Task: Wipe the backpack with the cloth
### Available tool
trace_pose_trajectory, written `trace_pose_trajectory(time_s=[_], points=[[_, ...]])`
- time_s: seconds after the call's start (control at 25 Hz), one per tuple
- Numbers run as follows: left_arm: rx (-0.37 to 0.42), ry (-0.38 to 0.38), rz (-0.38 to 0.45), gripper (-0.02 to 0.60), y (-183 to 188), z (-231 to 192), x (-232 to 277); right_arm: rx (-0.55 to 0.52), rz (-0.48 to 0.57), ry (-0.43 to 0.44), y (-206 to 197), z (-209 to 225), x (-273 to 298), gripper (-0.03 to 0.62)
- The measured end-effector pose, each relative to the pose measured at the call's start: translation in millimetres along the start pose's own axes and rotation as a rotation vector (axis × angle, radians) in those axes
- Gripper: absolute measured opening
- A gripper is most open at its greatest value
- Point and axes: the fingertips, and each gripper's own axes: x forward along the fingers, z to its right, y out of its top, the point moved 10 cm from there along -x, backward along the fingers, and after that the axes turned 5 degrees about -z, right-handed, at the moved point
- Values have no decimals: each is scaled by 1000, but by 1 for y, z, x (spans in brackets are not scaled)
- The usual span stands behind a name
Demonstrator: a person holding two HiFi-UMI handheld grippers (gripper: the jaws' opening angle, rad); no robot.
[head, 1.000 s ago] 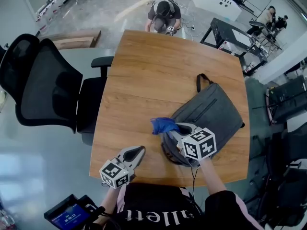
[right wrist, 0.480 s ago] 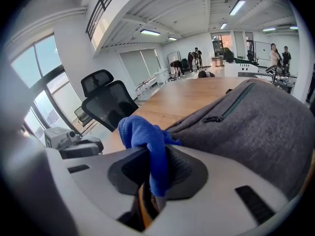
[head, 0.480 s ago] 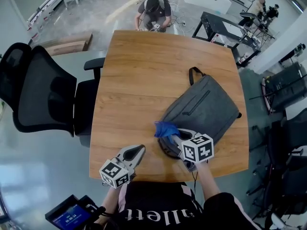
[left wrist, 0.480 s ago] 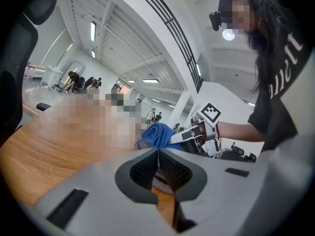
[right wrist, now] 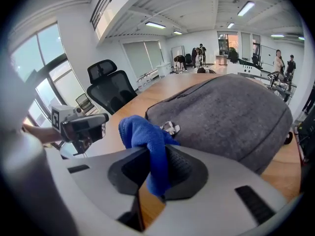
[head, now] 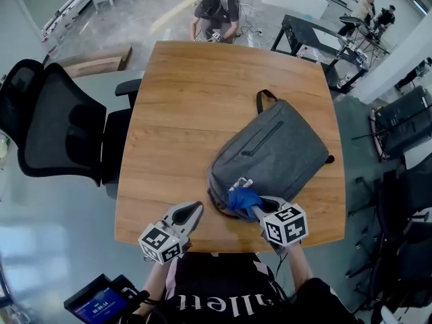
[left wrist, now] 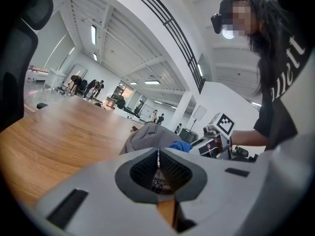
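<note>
**Blue cloth pinched in the right claw, pressed at the backpack's near corner**

From where I stand, the grey backpack (head: 277,150) lies flat on the right half of the wooden tabletop (head: 196,106). It is slanted, with its carry loop pointing towards the far side and its bottom end towards the person holding the tools. The right claw (head: 255,206) comes in from the near edge of the tabletop. Its jaws are closed tight on a bunched blue cloth (head: 241,198), and a fold of the cloth hangs down between the pads. The free wad of cloth sticks out past the claw's tips and sits against the backpack's near-left corner, right beside a small metal zipper pull (right wrist: 170,128). The rest of the backpack stretches away beyond the claw, up and to the right.

The left claw (head: 191,214) is over the near edge of the tabletop, to the left of the backpack and clear of it. Its jaws are pressed together with nothing between them, and it points roughly towards the bag.

A black office chair (head: 54,127) stands off the tabletop's left side, and a person (head: 217,11) crouches on the floor past its far end
</note>
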Motion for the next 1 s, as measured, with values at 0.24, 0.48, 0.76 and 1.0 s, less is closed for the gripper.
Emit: trace_pose_trajectory(time_s=[0.24,0.48,0.76,1.0], points=[[-3,24,5,-3,-14,47,22,-5,6,55,-35,19,-37,78],[-5,97,15,-2,-13,71,27,-32,-44,41,-67,42,-45,78],[-20,174,34,-2,-21,86,16,-103,32,125,-34,41,-60,78],[-16,198,59,-3,-15,85,5,-282,112,128,61,35,-38,78]])
